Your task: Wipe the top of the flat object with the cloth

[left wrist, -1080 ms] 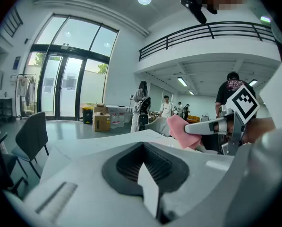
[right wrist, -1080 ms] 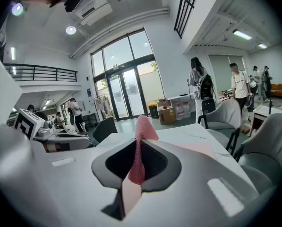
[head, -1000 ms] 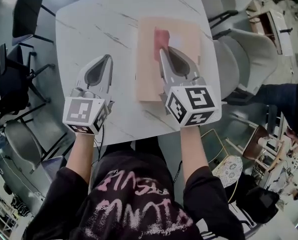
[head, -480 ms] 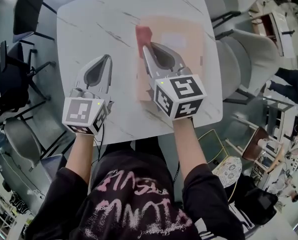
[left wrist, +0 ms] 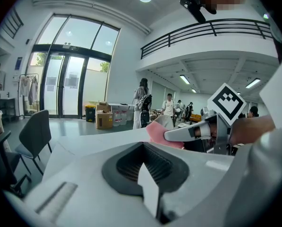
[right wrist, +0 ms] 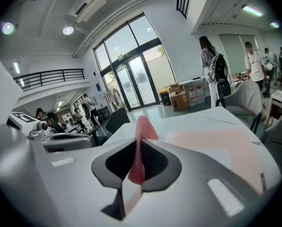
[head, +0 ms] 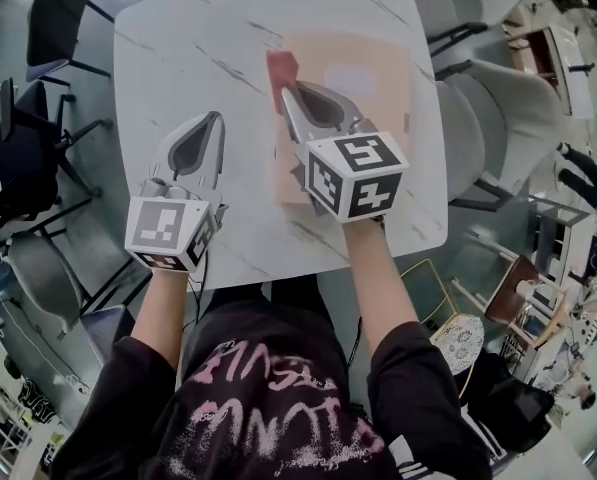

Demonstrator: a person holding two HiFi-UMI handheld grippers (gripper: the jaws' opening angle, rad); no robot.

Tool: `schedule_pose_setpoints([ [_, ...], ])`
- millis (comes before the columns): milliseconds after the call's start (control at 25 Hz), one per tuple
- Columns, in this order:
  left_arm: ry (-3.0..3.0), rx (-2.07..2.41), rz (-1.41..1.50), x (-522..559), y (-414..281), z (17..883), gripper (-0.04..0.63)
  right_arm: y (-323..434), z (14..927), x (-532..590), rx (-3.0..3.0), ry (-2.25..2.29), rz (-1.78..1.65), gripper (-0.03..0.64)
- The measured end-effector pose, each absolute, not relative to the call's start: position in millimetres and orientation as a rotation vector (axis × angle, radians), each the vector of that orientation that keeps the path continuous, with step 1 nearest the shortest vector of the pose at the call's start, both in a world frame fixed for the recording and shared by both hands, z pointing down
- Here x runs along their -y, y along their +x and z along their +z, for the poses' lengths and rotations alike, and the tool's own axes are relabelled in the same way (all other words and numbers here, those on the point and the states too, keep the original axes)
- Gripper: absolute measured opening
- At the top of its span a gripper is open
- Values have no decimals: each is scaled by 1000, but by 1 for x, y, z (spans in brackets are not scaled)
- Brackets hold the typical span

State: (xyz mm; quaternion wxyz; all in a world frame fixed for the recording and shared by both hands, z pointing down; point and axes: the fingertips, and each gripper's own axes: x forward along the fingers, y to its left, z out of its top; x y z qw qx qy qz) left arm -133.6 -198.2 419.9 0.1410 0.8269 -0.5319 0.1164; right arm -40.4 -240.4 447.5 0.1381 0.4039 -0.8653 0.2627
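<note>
- The right tool is clamped on the red cloth; the right gripper view shows a fold of it pinched upright between the jaws
- A second ago the cloth lay on the middle of the flat object, just left of its pale label; it has since swept across to the left and now sits at the flat object's far-left corner, partly over the edge
- Between half a second ago and now the cloth has barely shifted, so this stroke looks spent at that edge
- The flat object itself has not slid: it lies on the bench as it did, its near end hidden under the right tool
- The left tool has stayed put on the bench, well to the left of the flat object, its jaws together and holding nothing
- Judged from this, one pass over the far part of the flat object is done; the label side and the near part probably want further strokes, so the next move is likely back towards its right side
</note>
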Motion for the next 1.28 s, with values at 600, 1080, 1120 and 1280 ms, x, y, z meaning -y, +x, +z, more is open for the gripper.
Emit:
schedule_pose_setpoints([
  [600,2353,1530,361,203,-130,424,2,-14,479,248,2371,1177,847,49],
  [1080,2366,1509,367,206,-124,426,2,50,495,251,2240,1323,879,49],
  [1120,2367,1507,367,206,-123,426,2,57,496,251,2228,1339,880,49],
  [1280,2372,1503,366,206,-122,427,2,87,499,251,2181,1403,878,49],
])
